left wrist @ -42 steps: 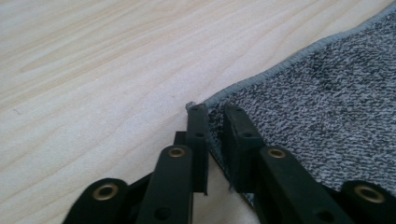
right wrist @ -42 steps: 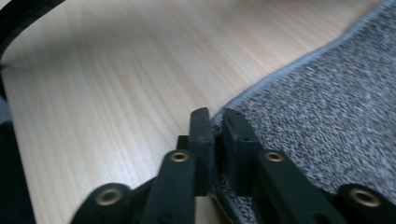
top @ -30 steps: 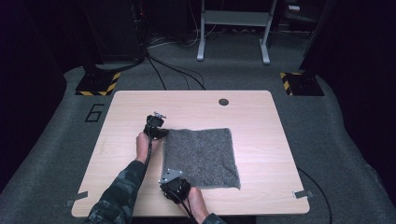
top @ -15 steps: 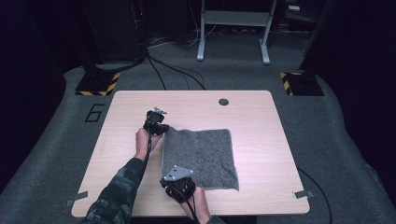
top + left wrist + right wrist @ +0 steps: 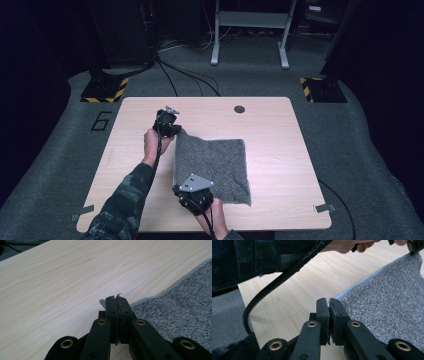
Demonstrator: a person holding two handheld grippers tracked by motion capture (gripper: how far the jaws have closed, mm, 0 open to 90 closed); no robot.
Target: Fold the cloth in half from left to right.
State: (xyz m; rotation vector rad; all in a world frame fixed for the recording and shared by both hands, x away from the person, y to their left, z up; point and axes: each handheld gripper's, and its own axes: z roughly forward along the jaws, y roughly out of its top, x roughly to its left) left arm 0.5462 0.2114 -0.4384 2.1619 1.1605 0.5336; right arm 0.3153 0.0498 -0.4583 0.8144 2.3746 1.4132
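High view first: the cloth [image 5: 215, 167] sat a bit right of the middle of the desk [image 5: 280, 125], with bare wood all round it, widest on the left and along the far side. Its near edge lay close to the desk's front edge, so not much room there. A small dark hole [image 5: 239, 109] sat near the far edge, well apart from the cloth. Compared to a second earlier, both grippers had come up off the desk and the cloth's left side had lifted with them, so the far left corner now peaked up instead of lying flat. The left gripper [image 5: 172, 131] was held out on a stretched forearm at that far left corner, and the right gripper [image 5: 187, 189] sat close in at the near left corner, wrist tucked by the front edge.

Left gripper view: jaws pinched tight on the cloth's corner [image 5: 102, 301], a scrap of grey poking out past the tips, with plain desk beyond.

Right gripper view: jaws closed the same way on the cloth's hemmed edge [image 5: 342, 293], with the other hand [image 5: 347, 246] and its cable [image 5: 282, 280] up top.
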